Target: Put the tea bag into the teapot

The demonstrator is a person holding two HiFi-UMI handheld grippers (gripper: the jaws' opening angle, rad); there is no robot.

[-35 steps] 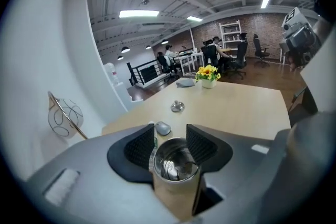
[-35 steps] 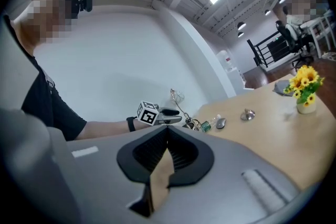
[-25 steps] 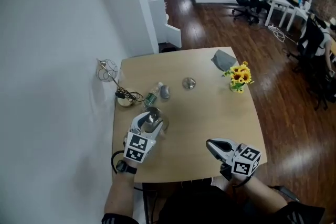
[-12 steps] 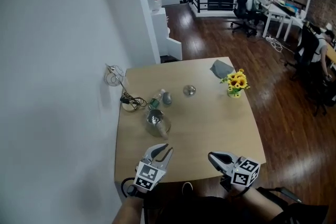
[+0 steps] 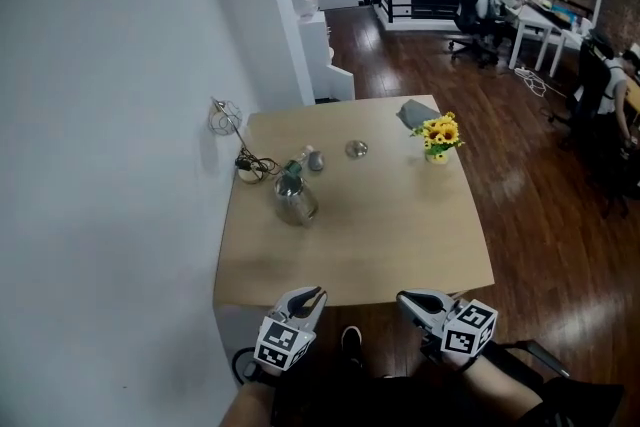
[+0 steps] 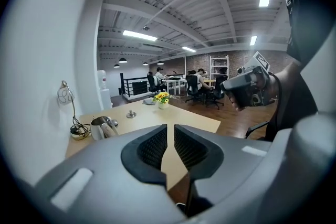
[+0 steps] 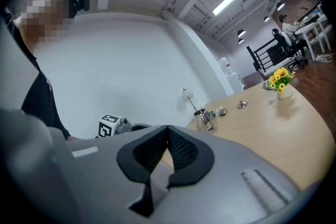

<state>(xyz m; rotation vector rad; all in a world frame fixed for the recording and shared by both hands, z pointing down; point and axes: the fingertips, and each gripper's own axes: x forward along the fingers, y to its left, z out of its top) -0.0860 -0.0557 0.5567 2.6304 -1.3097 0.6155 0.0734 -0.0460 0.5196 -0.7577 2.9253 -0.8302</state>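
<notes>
A steel teapot [image 5: 293, 198] stands on the left part of the wooden table [image 5: 400, 245], also seen in the left gripper view [image 6: 102, 127] and the right gripper view [image 7: 203, 119]. Just behind it lies a small green-and-white packet [image 5: 296, 165], possibly the tea bag. A round metal lid [image 5: 356, 149] lies further right. Both grippers hang off the table's front edge, well short of the teapot. My left gripper [image 5: 312, 295] [image 6: 170, 136] is closing; a narrow gap is left and nothing is between its jaws. My right gripper [image 5: 404, 299] [image 7: 168, 131] is shut and empty.
A vase of yellow flowers [image 5: 437, 133] and a grey cloth [image 5: 413, 113] sit at the far right corner. A cable with a white puck [image 5: 247, 171] lies at the left edge by the white wall. Desks, chairs and seated people are beyond on the wooden floor.
The left gripper has drawn back from the teapot to below the table's front edge and its jaws have narrowed. The teapot stays on the table. The view has pulled away from the table.
</notes>
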